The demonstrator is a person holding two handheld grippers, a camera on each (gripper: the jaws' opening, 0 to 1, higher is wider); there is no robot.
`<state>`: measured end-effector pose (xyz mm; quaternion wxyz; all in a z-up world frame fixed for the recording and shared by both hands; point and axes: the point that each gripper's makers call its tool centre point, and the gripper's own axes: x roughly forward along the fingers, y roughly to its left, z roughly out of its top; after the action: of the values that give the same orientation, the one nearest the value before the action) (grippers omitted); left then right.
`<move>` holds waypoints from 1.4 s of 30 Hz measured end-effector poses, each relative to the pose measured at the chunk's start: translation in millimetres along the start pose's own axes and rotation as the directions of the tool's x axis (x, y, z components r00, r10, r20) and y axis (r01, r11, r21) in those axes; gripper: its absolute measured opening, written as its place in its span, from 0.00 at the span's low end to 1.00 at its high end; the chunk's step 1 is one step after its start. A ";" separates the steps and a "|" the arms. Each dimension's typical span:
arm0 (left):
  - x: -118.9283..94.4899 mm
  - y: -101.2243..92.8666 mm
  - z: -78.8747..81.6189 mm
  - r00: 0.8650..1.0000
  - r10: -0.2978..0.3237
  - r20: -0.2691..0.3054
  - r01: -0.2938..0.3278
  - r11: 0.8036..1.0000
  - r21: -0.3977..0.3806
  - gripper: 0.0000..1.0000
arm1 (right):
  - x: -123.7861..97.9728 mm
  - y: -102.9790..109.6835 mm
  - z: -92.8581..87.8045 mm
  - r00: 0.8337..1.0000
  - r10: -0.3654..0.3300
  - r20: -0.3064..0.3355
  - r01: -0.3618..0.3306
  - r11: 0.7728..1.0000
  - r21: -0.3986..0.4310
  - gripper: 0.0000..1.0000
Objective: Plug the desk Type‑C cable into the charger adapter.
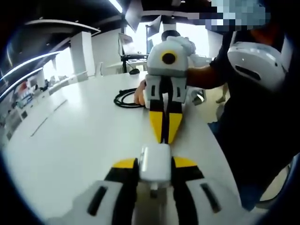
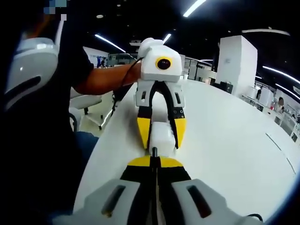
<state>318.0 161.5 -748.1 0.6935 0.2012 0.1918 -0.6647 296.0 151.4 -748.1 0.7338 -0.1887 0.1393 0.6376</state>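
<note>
Plug tip: hidden; where the cable (image 2: 154, 152) meets the charger adapter (image 2: 161, 136) in the right gripper view, the joint is too small to tell.
Cable coil (image 1: 126, 98): partly behind a hand (image 1: 139, 93), upper centre of the left gripper view.
Adapter port: behind the right gripper (image 1: 165, 126) fingers (image 1: 156, 123).
Desk (image 1: 75, 140): cut off at the frame's lower edge.

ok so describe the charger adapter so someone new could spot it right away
Start at the big white desk, near its edge by the person. The adapter is the small white block clamped in the left gripper, facing the right gripper. It is the one plain white piece between yellow-tipped jaws.
</note>
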 end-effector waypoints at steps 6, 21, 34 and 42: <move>-0.8 0.9 0.0 1.000 0.007 0.003 -0.007 1.000 0.005 0.27 | 0.4 0.7 -0.3 1.000 -0.003 -0.001 0.003 1.000 0.005 0.02; 2.9 2.5 -9.4 1.000 0.019 -0.008 -0.020 0.999 -0.026 0.33 | 1.7 1.6 -5.9 1.000 -0.002 -0.028 0.002 1.000 0.001 0.10; 2.5 4.3 -4.4 1.000 0.018 0.005 -0.018 0.999 -0.032 0.35 | 1.7 -1.1 -5.0 1.000 -0.012 -0.029 0.012 1.000 0.000 0.15; 0.9 4.3 -3.1 1.000 0.016 0.007 -0.016 0.999 -0.032 0.32 | 0.6 -2.3 -6.1 0.999 -0.017 -0.033 0.017 1.000 0.001 0.16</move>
<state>322.3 162.6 -751.1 0.7027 0.1894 0.1983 -0.6566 298.5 148.9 -753.6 0.7370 -0.1998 0.1502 0.6280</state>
